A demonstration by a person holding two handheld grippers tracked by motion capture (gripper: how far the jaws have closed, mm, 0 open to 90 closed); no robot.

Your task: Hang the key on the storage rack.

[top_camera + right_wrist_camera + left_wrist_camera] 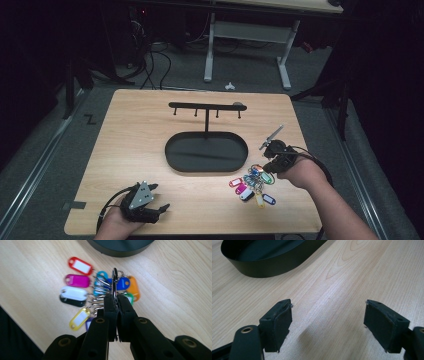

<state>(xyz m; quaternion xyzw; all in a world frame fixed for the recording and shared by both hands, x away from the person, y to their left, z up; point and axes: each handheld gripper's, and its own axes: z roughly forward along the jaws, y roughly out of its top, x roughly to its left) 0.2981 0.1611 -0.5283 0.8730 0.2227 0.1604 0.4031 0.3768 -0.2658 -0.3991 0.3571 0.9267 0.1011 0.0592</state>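
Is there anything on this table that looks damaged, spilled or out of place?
Nothing stands out. The hook stand is upright in its black tray, the right gripper pinches the metal ring of the key tags, and the left gripper rests open.

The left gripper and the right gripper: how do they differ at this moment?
The left gripper has its jaws wide apart with nothing between them, while the right gripper has its jaws shut on the metal clip of the key tags. The left one is near the table's front edge, the right one beside the black tray. Both are black.
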